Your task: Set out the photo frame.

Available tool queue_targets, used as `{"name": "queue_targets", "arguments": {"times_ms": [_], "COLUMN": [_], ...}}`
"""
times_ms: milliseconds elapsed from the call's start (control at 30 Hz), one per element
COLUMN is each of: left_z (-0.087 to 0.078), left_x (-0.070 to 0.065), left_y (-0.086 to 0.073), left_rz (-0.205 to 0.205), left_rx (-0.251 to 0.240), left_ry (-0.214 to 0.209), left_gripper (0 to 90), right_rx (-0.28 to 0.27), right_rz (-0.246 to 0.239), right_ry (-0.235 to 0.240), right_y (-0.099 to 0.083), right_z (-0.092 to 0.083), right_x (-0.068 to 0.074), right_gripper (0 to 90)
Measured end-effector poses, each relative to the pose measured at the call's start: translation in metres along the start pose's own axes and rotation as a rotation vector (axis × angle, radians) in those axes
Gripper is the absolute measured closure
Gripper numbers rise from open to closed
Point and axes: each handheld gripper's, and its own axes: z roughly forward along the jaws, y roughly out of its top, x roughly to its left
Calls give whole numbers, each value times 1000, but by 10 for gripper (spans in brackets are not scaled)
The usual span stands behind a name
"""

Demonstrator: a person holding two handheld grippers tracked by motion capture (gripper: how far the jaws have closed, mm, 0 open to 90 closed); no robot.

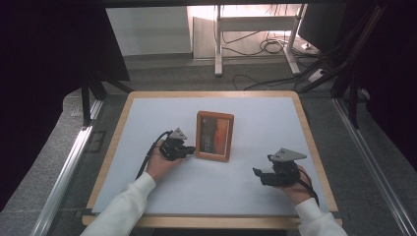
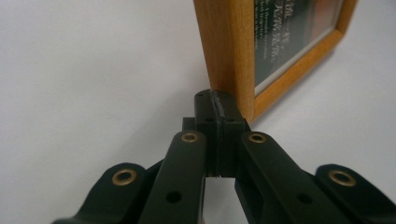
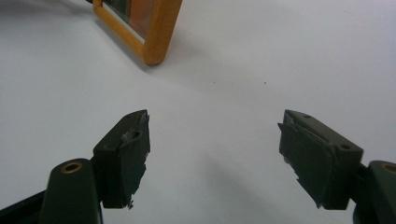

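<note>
A wooden picture frame [image 1: 214, 136] with a dark and orange picture stands in the middle of the white table top [image 1: 265, 118]. My left gripper [image 1: 188, 149] lies at the frame's left side, held in a hand with a white sleeve. In the left gripper view its jaws are pressed together with nothing between them, and the left gripper [image 2: 217, 106] tips meet the frame's wooden edge [image 2: 229, 46] near its lower corner. My right gripper [image 1: 258, 173] rests at the front right, apart from the frame. In the right gripper view the right gripper [image 3: 215, 128] stands open over bare table, the frame's corner [image 3: 159, 32] farther off.
The table top has a raised wooden rim [image 1: 117, 130] around it. Beyond the far edge lie floor cables [image 1: 268, 46] and white desk legs [image 1: 218, 44]. Metal rails [image 1: 66, 172] run along both sides of the table.
</note>
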Motion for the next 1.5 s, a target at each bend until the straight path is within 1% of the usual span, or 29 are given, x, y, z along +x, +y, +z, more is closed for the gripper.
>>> {"name": "queue_targets", "arguments": {"times_ms": [100, 167, 233, 367, 400, 467, 533, 600, 633, 767, 867, 967, 1033, 1133, 1200, 1267, 1367, 1467, 1500], "left_z": [-1, -1, -1, -1, -2, -4, -9, -16, -20, -35, -45, -52, -57, -64, -68, -73, -79, -81, -81], "left_x": [-4, -6, -6, -5, -5, -5, -3, -3, -3, -3, -3, -2, -3, -4, -4, -4, -4, -3, -3], "left_y": [-1, 0, 0, -1, -1, -1, -2, -5, -7, -13, -17, -24, -30, -40, -45, -50, -54, -57, -58], "left_rz": [21, 29, 26, 22, 28, 21, 20, 8, 10, 1, -1, -7, -21, -58, -68, -77, -89, -103, -101], "left_rx": [9, 10, 9, 3, 4, -2, -7, -22, -23, -54, -76, -87, -97, -97, -95, -100, -114, -120, -119], "left_ry": [-8, 2, 1, -6, -7, 9, 13, 22, 27, 41, 43, 53, 74, 79, 98, 104, 110, 108, 109], "left_gripper": [897, 896, 896, 896, 896, 895, 895, 895, 895, 894, 867, 796, 689, 500, 425, 384, 355, 343, 342], "right_rx": [4, 6, 14, 13, 14, 14, 16, 20, 17, 17, 17, 20, 16, -1, -11, -22, -29, -20, -21], "right_rz": [-6, 0, 1, -2, -2, -3, -5, -4, -5, -6, 0, 14, 24, 66, 90, 101, 119, 123, 117], "right_ry": [0, 3, 1, -4, -4, -6, -8, -8, -10, -15, -25, -33, -43, -46, -51, -60, -63, -61, -61], "right_y": [-1, -2, -4, -4, -3, -3, -4, -4, -5, -6, -9, -12, -14, -18, -20, -22, -24, -25, -25], "right_z": [0, 0, 0, -1, -1, -1, 0, 0, 1, 2, 3, 3, 3, 3, 1, 0, 0, 2, 3], "right_x": [-1, -1, -1, -1, -1, 0, 0, 0, 0, 0, -3, -9, -14, -22, -26, -29, -32, -32, -32], "right_gripper": [251, 251, 249, 249, 249, 249, 249, 249, 249, 245, 244, 244, 244, 243, 238, 236, 235, 235, 235]}}
